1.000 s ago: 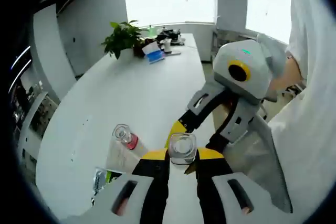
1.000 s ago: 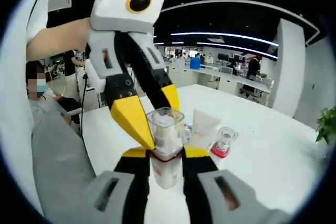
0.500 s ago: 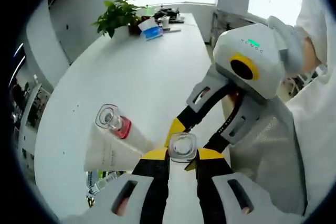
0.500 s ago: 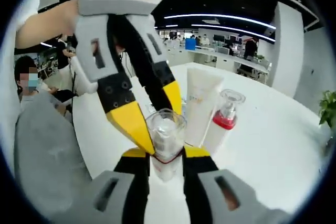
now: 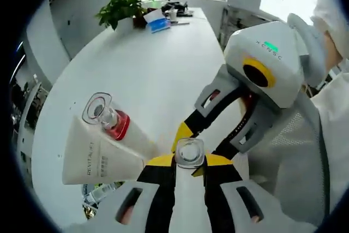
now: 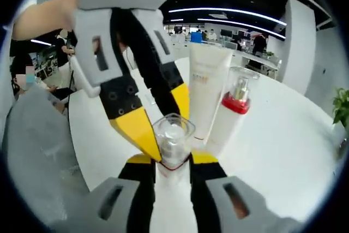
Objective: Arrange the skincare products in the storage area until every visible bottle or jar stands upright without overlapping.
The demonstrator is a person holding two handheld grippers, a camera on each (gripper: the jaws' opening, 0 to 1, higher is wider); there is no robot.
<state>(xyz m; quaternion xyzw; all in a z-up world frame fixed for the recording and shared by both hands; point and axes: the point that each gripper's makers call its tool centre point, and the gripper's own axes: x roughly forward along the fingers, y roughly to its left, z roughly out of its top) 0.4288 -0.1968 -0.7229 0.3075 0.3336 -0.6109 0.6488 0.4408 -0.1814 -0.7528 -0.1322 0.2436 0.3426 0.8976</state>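
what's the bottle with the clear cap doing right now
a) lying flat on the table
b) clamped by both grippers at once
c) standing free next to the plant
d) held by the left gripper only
b: in the right gripper view the clear-capped bottle sits between the right gripper jaws while the left gripper pinches it from above, beside the white tube and red-collared pump bottle.

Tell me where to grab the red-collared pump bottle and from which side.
Grip the red-collared pump bottle on its white body below the red collar, not on the clear cap, which looks likelier to slip off. It stands upright with the white tube close against one side, so come in level from the open table side, away from the tube.
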